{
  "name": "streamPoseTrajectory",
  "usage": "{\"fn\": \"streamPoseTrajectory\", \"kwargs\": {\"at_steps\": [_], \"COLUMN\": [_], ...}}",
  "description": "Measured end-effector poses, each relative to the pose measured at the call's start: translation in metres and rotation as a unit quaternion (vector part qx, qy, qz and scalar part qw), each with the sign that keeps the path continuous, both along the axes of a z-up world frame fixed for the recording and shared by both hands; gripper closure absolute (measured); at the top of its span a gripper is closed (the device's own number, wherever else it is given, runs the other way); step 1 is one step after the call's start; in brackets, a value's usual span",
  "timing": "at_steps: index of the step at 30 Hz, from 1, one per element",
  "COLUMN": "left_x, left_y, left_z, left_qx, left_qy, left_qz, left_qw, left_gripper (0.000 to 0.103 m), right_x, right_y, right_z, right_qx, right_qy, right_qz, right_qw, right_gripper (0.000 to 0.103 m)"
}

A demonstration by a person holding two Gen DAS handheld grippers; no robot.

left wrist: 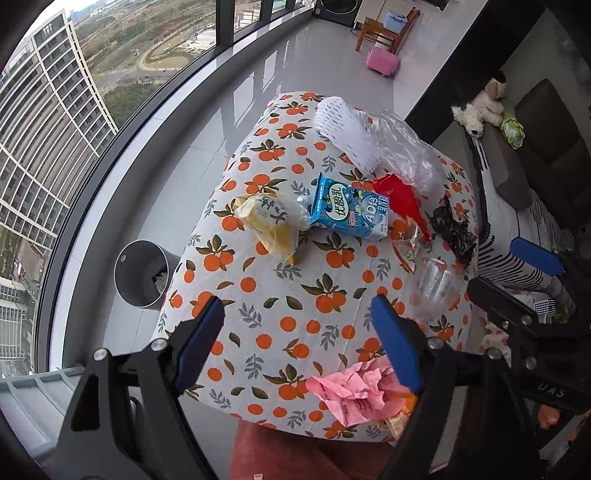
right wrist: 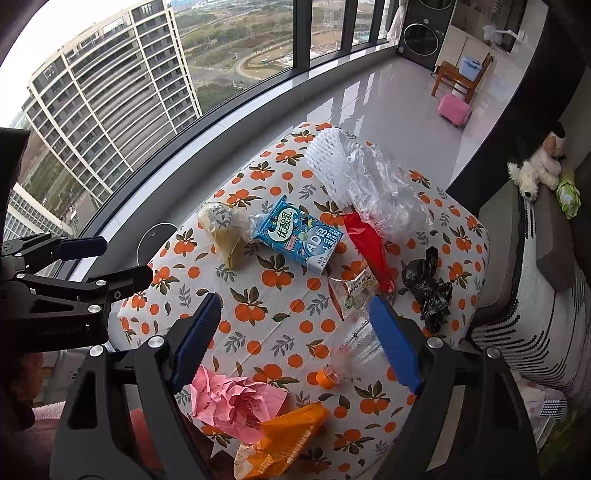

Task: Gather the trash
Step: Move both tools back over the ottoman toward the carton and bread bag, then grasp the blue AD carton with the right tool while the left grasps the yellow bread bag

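Observation:
Trash lies on a table under an orange-print cloth (left wrist: 295, 295): white foam net (left wrist: 347, 129), clear bag (left wrist: 406, 147), blue milk carton (left wrist: 349, 208), yellow wrapper (left wrist: 269, 225), red wrapper (left wrist: 402, 199), black bag (left wrist: 452, 225), clear bottle (left wrist: 437, 288), crumpled pink paper (left wrist: 351, 391). The right wrist view adds an orange snack bag (right wrist: 288, 435) at the near edge beside the pink paper (right wrist: 232, 398), and the bottle (right wrist: 354, 350) with its orange cap. My left gripper (left wrist: 299, 343) hangs open above the near cloth, empty. My right gripper (right wrist: 295, 341) is open and empty above the bottle.
A grey bin (left wrist: 140, 273) with some paper inside stands on the floor left of the table, by the full-height window. A striped sofa (right wrist: 535, 332) with plush dogs (right wrist: 535, 170) is on the right. A pink stool (left wrist: 382, 61) and wooden chair (left wrist: 388, 29) stand far back.

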State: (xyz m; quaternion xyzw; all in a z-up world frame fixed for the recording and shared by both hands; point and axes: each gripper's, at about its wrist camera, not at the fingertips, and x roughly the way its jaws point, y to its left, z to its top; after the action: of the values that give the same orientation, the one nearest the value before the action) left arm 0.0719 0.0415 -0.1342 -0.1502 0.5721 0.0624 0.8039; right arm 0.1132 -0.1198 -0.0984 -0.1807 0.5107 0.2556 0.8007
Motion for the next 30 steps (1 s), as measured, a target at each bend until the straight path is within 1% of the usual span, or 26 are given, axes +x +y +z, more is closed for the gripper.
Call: {"fn": "streamPoseTrajectory", "kwargs": {"at_steps": [4, 8, 10, 16, 20, 25, 28, 30], "left_x": [0.025, 0.046, 0.054, 0.077, 0.09, 0.101, 0.102, 0.1], "left_y": [0.007, 0.014, 0.018, 0.034, 0.041, 0.042, 0.046, 0.046], "left_z": [-0.025, -0.048, -0.061, -0.102, -0.128, -0.154, -0.164, -0.167], "left_qx": [-0.008, -0.003, -0.001, -0.006, -0.019, -0.016, -0.025, -0.024], "left_qy": [0.013, 0.028, 0.037, 0.065, 0.079, 0.094, 0.096, 0.095], "left_qz": [-0.004, -0.013, -0.014, 0.003, 0.015, 0.018, 0.026, 0.028], "left_qw": [0.9999, 0.9995, 0.9992, 0.9979, 0.9966, 0.9953, 0.9948, 0.9948], "left_gripper": [0.022, 0.022, 0.022, 0.022, 0.022, 0.022, 0.022, 0.022], "right_x": [0.02, 0.042, 0.053, 0.077, 0.085, 0.093, 0.097, 0.1], "right_y": [0.011, 0.021, 0.026, 0.048, 0.061, 0.072, 0.08, 0.086], "right_z": [-0.018, -0.042, -0.053, -0.08, -0.095, -0.12, -0.138, -0.15], "right_qx": [-0.015, -0.016, -0.019, -0.045, -0.06, -0.073, -0.087, -0.101], "right_qy": [0.005, 0.027, 0.03, 0.022, 0.021, 0.031, 0.033, 0.03], "right_qz": [0.009, 0.011, 0.019, 0.078, 0.116, 0.155, 0.196, 0.229], "right_qw": [1.0, 0.999, 0.999, 0.996, 0.991, 0.985, 0.976, 0.968], "right_gripper": [0.023, 0.023, 0.024, 0.023, 0.023, 0.024, 0.023, 0.023]}}
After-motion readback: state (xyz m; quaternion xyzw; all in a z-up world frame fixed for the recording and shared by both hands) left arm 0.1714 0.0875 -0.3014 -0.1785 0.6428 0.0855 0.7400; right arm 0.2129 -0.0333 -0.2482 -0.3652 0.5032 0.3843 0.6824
